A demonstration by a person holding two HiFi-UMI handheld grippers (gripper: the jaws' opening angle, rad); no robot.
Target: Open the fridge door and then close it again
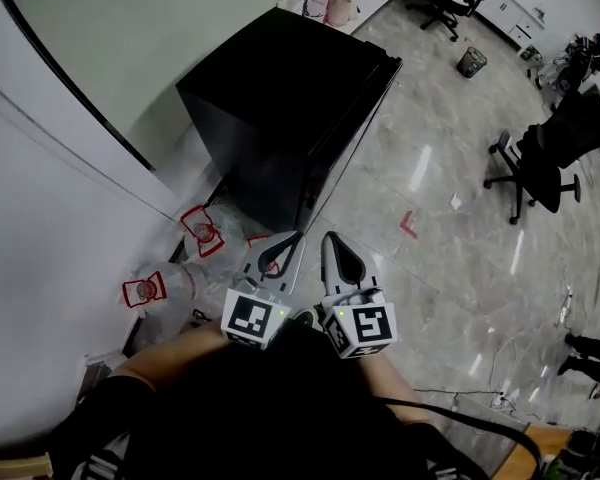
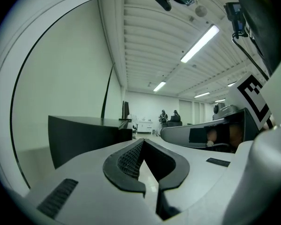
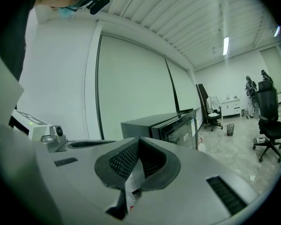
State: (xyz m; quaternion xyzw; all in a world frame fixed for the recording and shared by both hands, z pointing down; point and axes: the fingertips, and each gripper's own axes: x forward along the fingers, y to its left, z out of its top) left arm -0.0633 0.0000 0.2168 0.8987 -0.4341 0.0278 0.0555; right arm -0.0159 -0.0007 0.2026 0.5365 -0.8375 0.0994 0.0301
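- Left gripper (image 1: 296,238): jaws closed tip to tip, nothing between them; the left gripper view (image 2: 143,141) confirms it.
- Right gripper (image 1: 331,238): the same, tips pressed together and empty, as the right gripper view (image 3: 139,139) shows.
- Both grippers are held side by side close to the person's chest and aimed forward. Neither touches anything.
- Boxy black fridge (image 1: 290,108) stands on the floor against the pale wall, well ahead of both grippers. Its door sits flush with the body, so it is closed. It also shows in both gripper views (image 2: 84,134) (image 3: 165,123).
- Two clear plastic containers with red markings (image 1: 202,230) lie on the floor near the fridge's left corner.
- Red tape corner mark (image 1: 408,224) is on the grey marble-look floor (image 1: 450,268), right of the fridge.
- Black office chair on castors (image 1: 540,163) stands well off to the right.
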